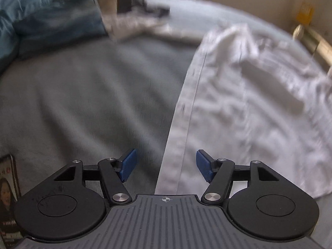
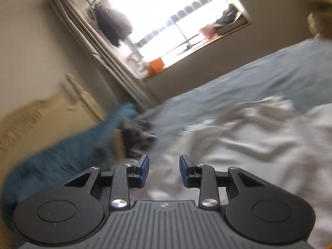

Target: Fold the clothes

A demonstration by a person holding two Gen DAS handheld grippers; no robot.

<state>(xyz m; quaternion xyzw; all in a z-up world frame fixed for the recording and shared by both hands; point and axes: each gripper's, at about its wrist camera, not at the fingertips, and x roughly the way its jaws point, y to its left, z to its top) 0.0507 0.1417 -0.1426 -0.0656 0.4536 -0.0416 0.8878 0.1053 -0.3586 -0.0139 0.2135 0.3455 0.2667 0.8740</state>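
A white button-up shirt (image 1: 244, 95) lies spread and wrinkled on the grey-blue bedspread (image 1: 87, 95), filling the right half of the left wrist view. Its straight button edge runs down toward my left gripper (image 1: 166, 165), which is open just above that edge with nothing between the blue pads. In the tilted, blurred right wrist view the same white shirt (image 2: 259, 145) lies crumpled on the bedspread (image 2: 269, 78). My right gripper (image 2: 164, 171) hovers over the shirt's near folds, open and empty.
A teal pillow or quilt (image 1: 47, 18) sits at the back left of the bed, with pale cloth (image 1: 132, 25) and dark items (image 1: 141, 2) behind. A phone (image 1: 8, 199) lies at the near left. A bright window (image 2: 166, 20) and wooden headboard (image 2: 31, 116) show beyond.
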